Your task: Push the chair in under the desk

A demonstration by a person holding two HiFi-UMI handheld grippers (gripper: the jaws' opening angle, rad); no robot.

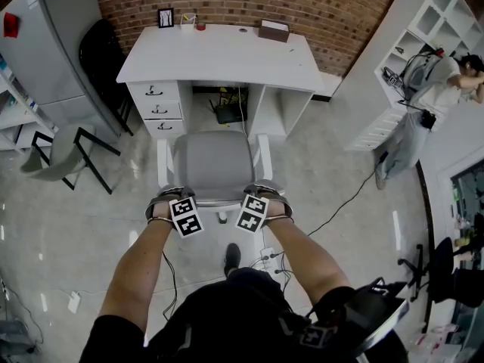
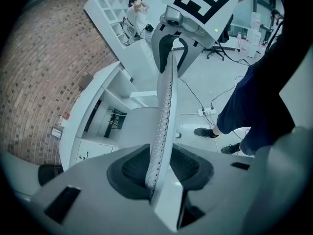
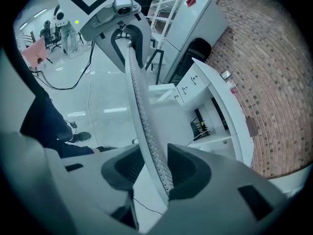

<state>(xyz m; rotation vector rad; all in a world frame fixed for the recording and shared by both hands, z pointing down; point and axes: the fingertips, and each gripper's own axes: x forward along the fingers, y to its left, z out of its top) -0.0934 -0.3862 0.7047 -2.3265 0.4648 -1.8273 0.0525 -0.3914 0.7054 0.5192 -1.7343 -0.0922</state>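
Head view, left gripper (image 1: 169, 195), right gripper (image 1: 266, 192), clamping chair (image 1: 215, 165)

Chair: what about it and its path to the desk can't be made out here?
Head view: chair base nearly all hidden under the seat.
Both gripper views: backrest seen edge-on, so its face never shows.
Head view: dark clutter in the kneehole under the desk is too small to identify.

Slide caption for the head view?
Left tool and right tool grip the grey mesh-backed chair, facing the white desk.
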